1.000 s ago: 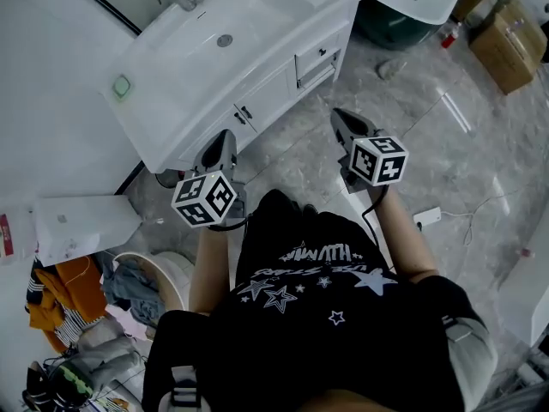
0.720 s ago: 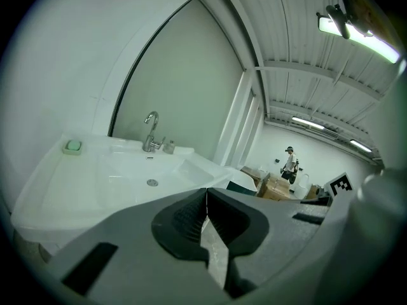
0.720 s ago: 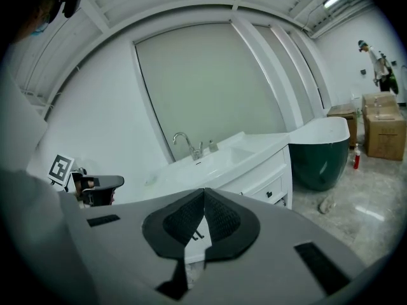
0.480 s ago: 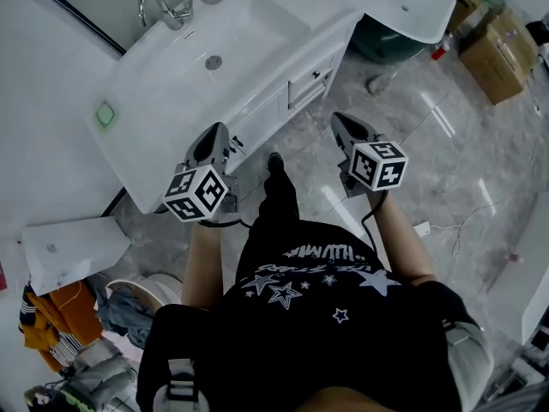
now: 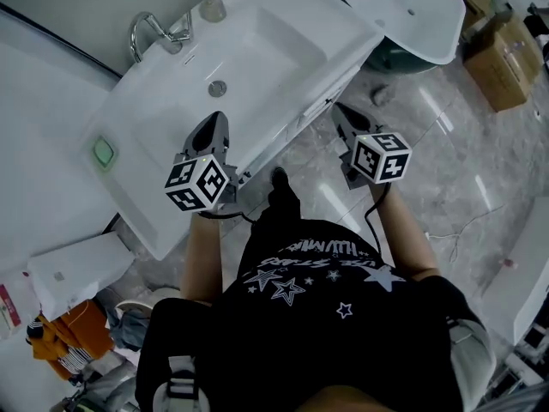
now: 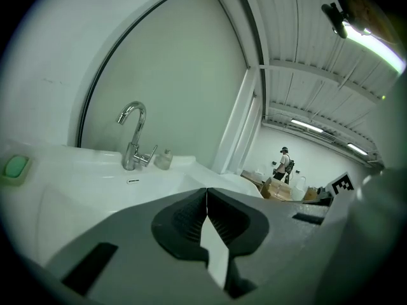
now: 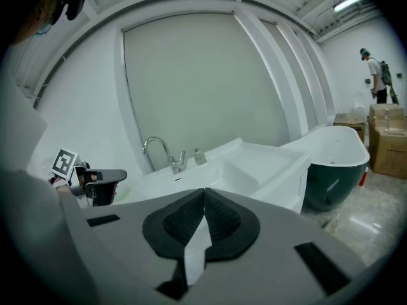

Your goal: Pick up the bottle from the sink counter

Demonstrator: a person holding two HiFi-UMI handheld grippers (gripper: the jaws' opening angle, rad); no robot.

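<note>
At the table's point(image 5: 133, 187) back edge by the tap point(image 5: 147, 31), bottle point(image 5: 212, 8) stands upright ahead of left gripper point(image 5: 217, 119), nearer than right gripper point(image 5: 340, 110); both clenched empty.

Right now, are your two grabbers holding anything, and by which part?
Nothing is held. The left gripper and the right gripper are both shut on nothing; the small pale bottle stands apart from them, beside the curved chrome tap.

Your sink counter point(image 5: 336, 37) lies at 11 o'clock. On it, the bottle point(image 5: 212, 8) stands just at the faucet's point(image 5: 154, 34) 2 o'clock, behind the drain point(image 5: 217, 87). The tub point(image 5: 403, 7) sits at your 1 o'clock, boxes point(image 5: 506, 63) at 2.
</note>
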